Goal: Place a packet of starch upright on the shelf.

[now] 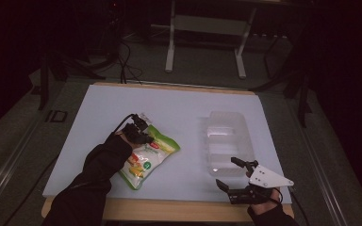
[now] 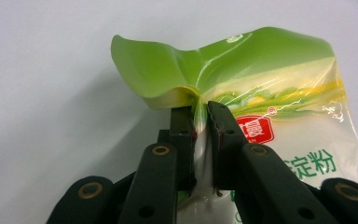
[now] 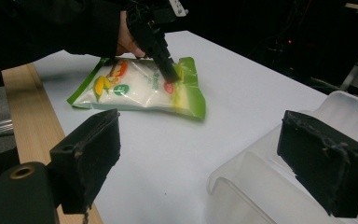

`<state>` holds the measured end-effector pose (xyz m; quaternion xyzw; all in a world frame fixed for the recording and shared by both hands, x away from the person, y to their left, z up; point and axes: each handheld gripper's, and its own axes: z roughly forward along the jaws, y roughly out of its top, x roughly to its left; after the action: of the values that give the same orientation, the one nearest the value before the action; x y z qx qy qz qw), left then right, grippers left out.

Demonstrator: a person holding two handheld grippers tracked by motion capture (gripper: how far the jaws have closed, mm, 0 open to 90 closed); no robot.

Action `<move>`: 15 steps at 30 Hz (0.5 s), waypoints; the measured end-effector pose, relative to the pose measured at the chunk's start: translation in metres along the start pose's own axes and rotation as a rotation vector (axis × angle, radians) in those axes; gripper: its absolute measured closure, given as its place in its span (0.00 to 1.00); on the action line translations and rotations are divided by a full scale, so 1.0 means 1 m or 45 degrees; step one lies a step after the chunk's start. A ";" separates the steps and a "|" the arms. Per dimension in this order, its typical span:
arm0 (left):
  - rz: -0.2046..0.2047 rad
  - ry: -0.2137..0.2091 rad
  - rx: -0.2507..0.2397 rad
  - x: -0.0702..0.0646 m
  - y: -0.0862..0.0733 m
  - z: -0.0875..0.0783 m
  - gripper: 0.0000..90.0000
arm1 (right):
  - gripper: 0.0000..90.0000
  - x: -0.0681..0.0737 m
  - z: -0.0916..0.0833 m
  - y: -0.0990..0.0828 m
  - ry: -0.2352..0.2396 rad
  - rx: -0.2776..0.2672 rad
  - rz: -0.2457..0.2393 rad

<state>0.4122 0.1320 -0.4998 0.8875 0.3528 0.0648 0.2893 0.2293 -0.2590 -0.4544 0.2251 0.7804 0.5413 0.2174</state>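
Your left gripper (image 2: 199, 112) is clenched on the green top edge of the starch bag (image 1: 147, 157), pinching a fold of film between its jaws. From that grip the bag's long axis runs back toward you along the white surface (image 1: 179, 110), where the rest of it lies flat. The clear plastic container (image 1: 228, 141) sits well apart to the right, nearer your right gripper (image 1: 230, 175), which hangs released just beside the container's near wall.
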 end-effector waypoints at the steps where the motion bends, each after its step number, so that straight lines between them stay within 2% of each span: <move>1: 0.005 -0.007 -0.011 -0.001 0.000 -0.002 0.92 | 0.14 0.000 0.000 0.000 0.000 0.000 0.000; 3: 0.014 0.010 -0.050 -0.005 0.001 -0.007 0.92 | 0.14 0.000 0.000 0.000 -0.001 -0.005 0.006; 6: 0.031 0.020 -0.078 -0.010 0.003 -0.015 0.92 | 0.14 -0.001 0.000 0.000 -0.003 -0.006 0.007; 12: 0.020 0.043 -0.144 -0.012 0.000 -0.032 0.93 | 0.14 -0.001 -0.002 0.001 -0.011 -0.017 0.006; 15: 0.010 0.030 -0.168 -0.014 -0.001 -0.043 0.93 | 0.14 -0.002 -0.002 0.001 -0.014 -0.022 0.009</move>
<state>0.3876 0.1434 -0.4638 0.8670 0.3475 0.0995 0.3429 0.2295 -0.2611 -0.4529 0.2290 0.7738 0.5475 0.2215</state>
